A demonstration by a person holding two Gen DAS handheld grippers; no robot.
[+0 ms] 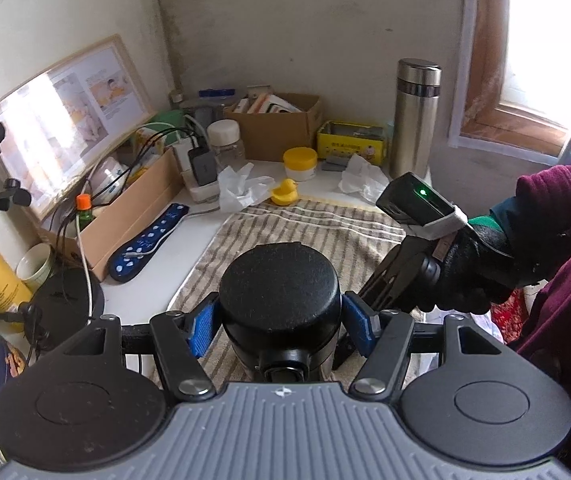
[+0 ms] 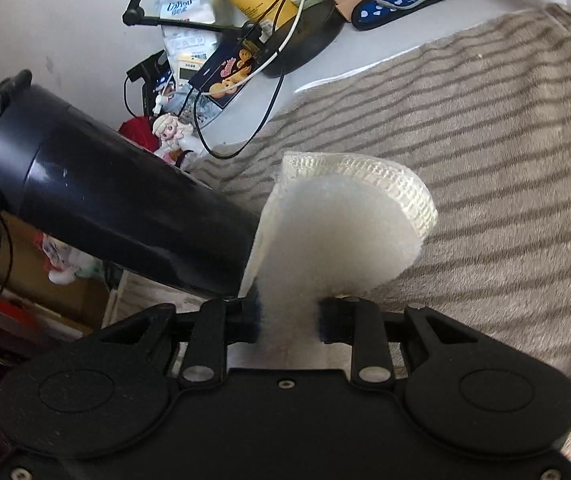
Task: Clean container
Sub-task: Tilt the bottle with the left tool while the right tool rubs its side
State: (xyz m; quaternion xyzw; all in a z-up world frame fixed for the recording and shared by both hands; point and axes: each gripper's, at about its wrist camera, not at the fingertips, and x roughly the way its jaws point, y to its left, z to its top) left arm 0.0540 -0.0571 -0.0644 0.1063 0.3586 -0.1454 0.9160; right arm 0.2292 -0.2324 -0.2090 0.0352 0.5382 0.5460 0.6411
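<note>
A black lidded container [image 1: 280,300] stands over the striped towel [image 1: 305,232], clamped at its upper body by my left gripper [image 1: 281,326] between the blue pads [image 1: 202,330]. In the right wrist view the same container [image 2: 117,200] appears as a long black cylinder slanting in from the left. My right gripper [image 2: 288,322] is shut on a folded white sponge cloth [image 2: 337,236], whose left edge presses against the container's lower side. In the left wrist view a gloved hand [image 1: 469,272] holds the right gripper's body beside the container.
A steel flask [image 1: 415,120], a yellow tin [image 1: 351,142], a yellow-lidded jar [image 1: 300,164], a rubber duck [image 1: 284,192], cardboard boxes [image 1: 277,120] and crumpled plastic crowd the back of the white table [image 1: 153,276]. A blue spotted power strip [image 1: 149,240], cables and a lamp base [image 2: 305,40] lie left.
</note>
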